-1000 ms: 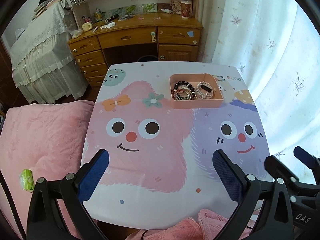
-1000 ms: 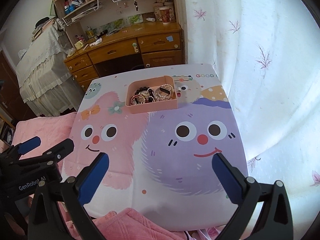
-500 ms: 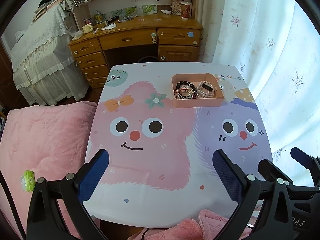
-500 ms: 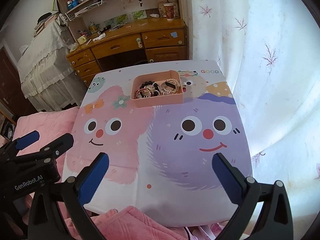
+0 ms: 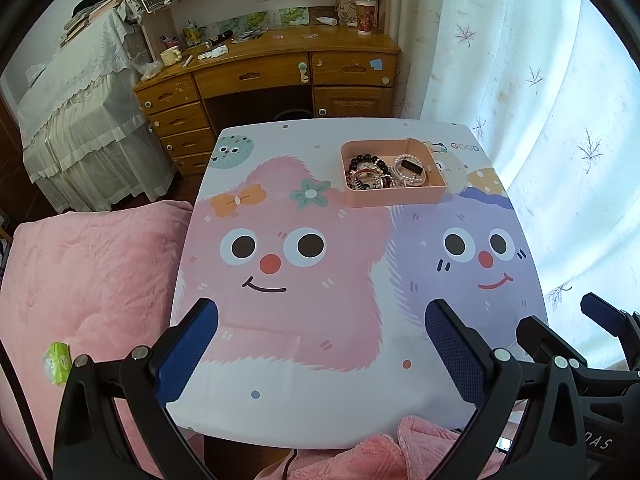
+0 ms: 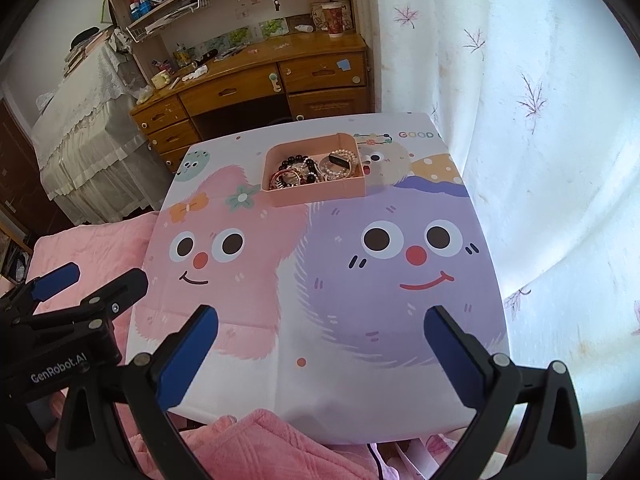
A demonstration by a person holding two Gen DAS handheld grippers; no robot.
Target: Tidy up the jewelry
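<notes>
A pink tray [image 5: 394, 198] [image 6: 320, 196] sits at the far right part of the cartoon-print table [image 5: 320, 360] [image 6: 340, 380]. It holds several bracelets: dark beads [image 5: 366, 160] [image 6: 294, 160], a pearl string [image 5: 412, 174] [image 6: 340, 168] and reddish bangles. My left gripper [image 5: 320, 312] is open and empty over the table's near edge. My right gripper [image 6: 320, 316] is open and empty, also over the near edge. Both are well short of the tray.
A pink blanket [image 5: 88, 280] lies left of the table with a green packet [image 5: 58, 362] on it. A pink towel [image 6: 260, 448] lies below the near edge. A wooden desk [image 5: 272, 68] stands behind; a white curtain [image 5: 560, 120] hangs to the right.
Both grippers have pulled back and risen slightly, so the table and tray look farther off and more centred. Both stay open and empty.
</notes>
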